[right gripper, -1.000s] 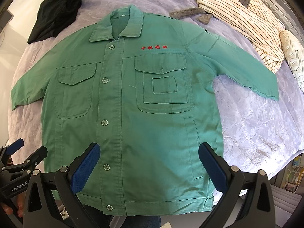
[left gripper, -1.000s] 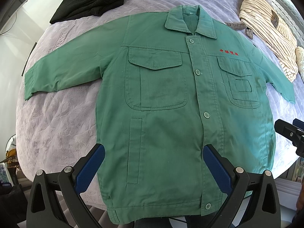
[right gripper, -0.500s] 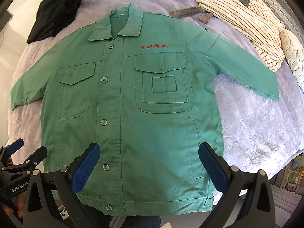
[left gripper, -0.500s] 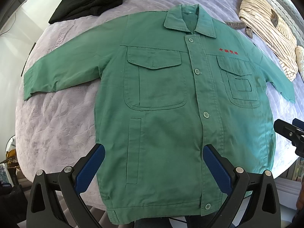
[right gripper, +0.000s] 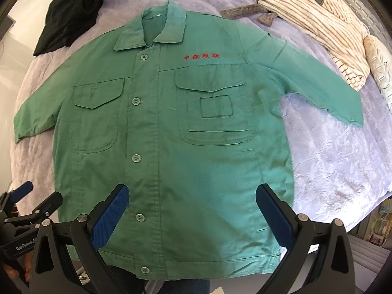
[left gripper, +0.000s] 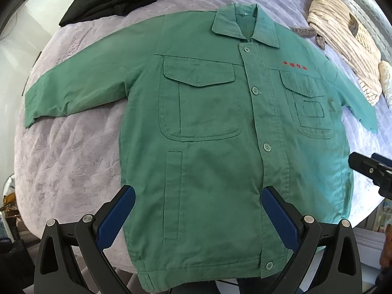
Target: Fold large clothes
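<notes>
Green jacket flat | right view only — left gripper wide

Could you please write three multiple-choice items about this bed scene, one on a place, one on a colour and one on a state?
1. Where does the black garment lie relative to the green jacket?
A. On its hem
B. Beyond its collar, to the left in the right wrist view
C. Under its right-hand sleeve

2. What colour is the embroidered lettering on the jacket's chest?
A. Red
B. White
C. Yellow

3. How is the jacket's front?
A. Unbuttoned and spread open
B. Buttoned shut, lying flat
C. Folded in half

Answers:
1 B: the dark heap sits at the upper left, apart from the jacket.
2 A: red characters show above the chest pocket.
3 B: a row of buttons closes the placket, sleeves spread out.
</notes>
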A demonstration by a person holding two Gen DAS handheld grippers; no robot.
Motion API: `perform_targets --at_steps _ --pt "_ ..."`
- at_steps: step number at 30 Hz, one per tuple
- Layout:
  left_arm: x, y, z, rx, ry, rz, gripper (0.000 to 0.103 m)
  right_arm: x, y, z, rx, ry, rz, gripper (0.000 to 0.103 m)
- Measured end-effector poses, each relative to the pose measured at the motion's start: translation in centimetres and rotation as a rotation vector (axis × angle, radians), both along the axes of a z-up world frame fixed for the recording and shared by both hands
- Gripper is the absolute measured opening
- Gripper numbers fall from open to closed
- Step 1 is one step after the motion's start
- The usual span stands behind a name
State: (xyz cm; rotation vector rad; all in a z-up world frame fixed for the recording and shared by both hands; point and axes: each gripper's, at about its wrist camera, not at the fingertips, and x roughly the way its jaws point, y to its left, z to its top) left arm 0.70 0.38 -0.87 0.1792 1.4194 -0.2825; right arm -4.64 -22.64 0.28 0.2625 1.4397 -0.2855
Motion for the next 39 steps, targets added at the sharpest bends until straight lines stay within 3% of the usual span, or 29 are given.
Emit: perform_targets --at_steps 5,9,20,28,30,32,33,34,39 --pt "1.6 2.3 -0.4 -0.104 0.019 0.068 0.103 0.8 1.5 -0.5 0.090 -0.010 0.010 0.103" --pt "3.9 6.1 -1.3 -0.150 0.005 0.178 0.103 2.2 4.4 -1.1 0.127 -0.020 0.058 0.103" --pt "12.7 21.5 -6.1 -0.128 -0.136 0.516 0.103 8.1 14.8 -5.2 0.189 0.023 0.248 0.103" --pt "18.7 30.6 -9.9 -0.132 -0.235 0.707 0.102 9.8 19.7 -8.8 0.204 0.077 0.298 0.103" --pt "19.2 32.1 -10.1 -0.140 -0.255 0.742 0.077 9.8 20.7 -9.4 0.207 0.088 0.304 0.103" --pt "19.8 33.2 -10.3 -0.199 -0.246 0.748 0.024 9.8 21.4 -9.9 0.211 0.095 0.310 0.103" --pt "19.6 34.1 -10.0 -0.245 -0.250 0.741 0.013 9.9 21.7 -10.1 0.211 0.098 0.312 0.103" --pt "19.7 34.4 -9.6 -0.277 -0.258 0.735 0.007 9.9 22.1 -10.2 0.214 0.097 0.315 0.103" --pt "19.2 32.3 -4.3 -0.305 -0.399 0.588 0.007 9.9 22.3 -9.8 0.229 0.062 0.309 0.103"
